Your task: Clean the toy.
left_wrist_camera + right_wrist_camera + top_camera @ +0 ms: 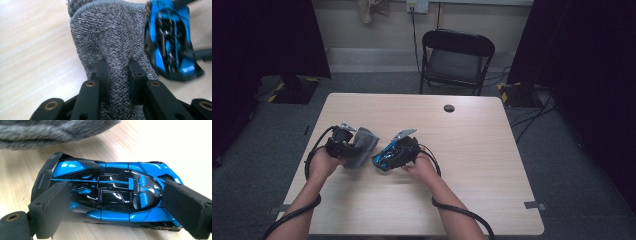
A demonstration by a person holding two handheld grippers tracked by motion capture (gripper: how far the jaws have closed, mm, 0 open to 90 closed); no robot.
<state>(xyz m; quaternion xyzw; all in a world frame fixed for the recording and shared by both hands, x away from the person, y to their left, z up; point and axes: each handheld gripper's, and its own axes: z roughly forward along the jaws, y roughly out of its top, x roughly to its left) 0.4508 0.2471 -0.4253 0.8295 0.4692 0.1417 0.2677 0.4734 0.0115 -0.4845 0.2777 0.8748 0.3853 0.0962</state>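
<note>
Left claw [117,72]: pinched a fold of grey knitted sock [110,37]. Right claw [115,205]: jaws clamped the blue-and-black toy car [110,192] end to end. Both items lay near-centre left on the pale wooden tabletop [472,150], side by side.

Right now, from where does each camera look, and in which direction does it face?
High view: above the person's side, facing forward and down on the table; forearms, hands and both grippers show.
Left gripper view: on the left gripper, facing along its jaws pinching the grey sock.
Right gripper view: on the right gripper, its jaws astride the blue toy car.
All views share sock and car.
</note>
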